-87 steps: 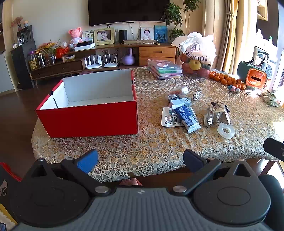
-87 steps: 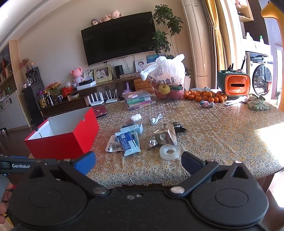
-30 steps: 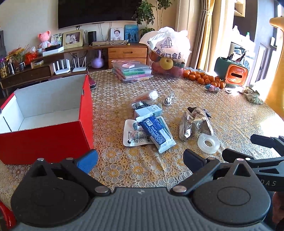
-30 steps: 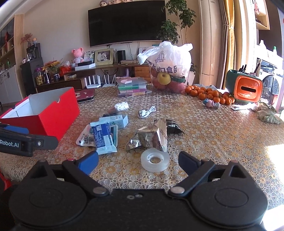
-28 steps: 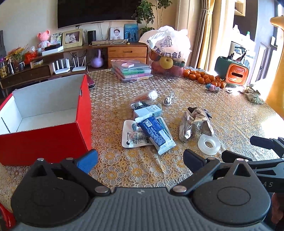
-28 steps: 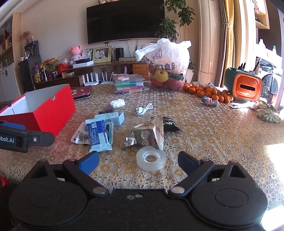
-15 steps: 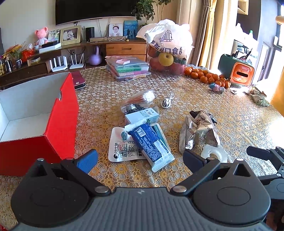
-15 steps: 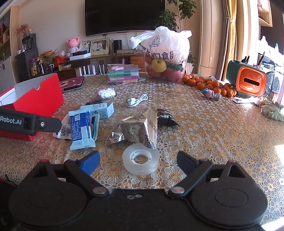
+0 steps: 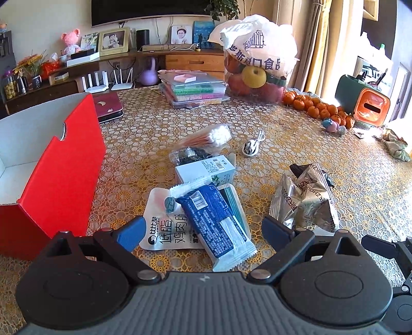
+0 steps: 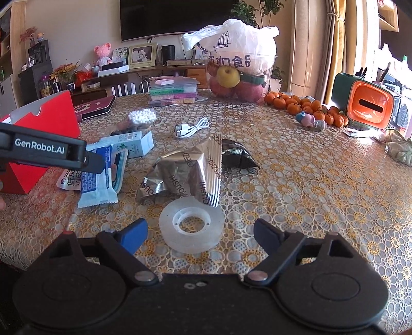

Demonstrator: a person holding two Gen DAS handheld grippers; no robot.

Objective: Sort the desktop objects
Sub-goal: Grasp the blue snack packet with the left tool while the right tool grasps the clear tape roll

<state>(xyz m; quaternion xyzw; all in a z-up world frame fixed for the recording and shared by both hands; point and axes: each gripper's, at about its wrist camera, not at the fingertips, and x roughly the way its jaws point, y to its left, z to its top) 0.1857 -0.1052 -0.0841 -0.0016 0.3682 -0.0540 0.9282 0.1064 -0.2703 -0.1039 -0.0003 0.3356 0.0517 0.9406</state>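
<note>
Underneath everything lies a gold lace-patterned tablecloth (image 10: pixel 322 180) covering a large table in a sunlit living room. At the far wall hangs a dark television (image 10: pixel 175 18) above a low wooden sideboard (image 9: pixel 193 60) crowded with photo frames, a pink plush toy and white routers. On the table's far side sit a white plastic bag of fruit (image 10: pixel 237 67), a stack of flat coloured cases (image 10: pixel 173 91), a row of small oranges (image 10: pixel 306 105) and a green-and-orange box (image 10: pixel 365 105).

An open red box (image 9: pixel 59 180) stands at the left. Beside it lies the clutter: a blue snack packet (image 9: pixel 213 224) resting on a white pouch (image 9: pixel 164 229), a small white carton (image 9: pixel 206 171), a bag of cotton swabs (image 9: pixel 206 139), a coiled white cable (image 10: pixel 191 130) and a crumpled silver wrapper (image 10: pixel 190 172).

Both tongs are spread wide and hold nothing. The left gripper (image 9: pixel 203 232) hovers over the blue packet; the right gripper (image 10: pixel 199 235) frames a clear tape roll (image 10: pixel 191 226) lying flat just ahead of the wrapper.
</note>
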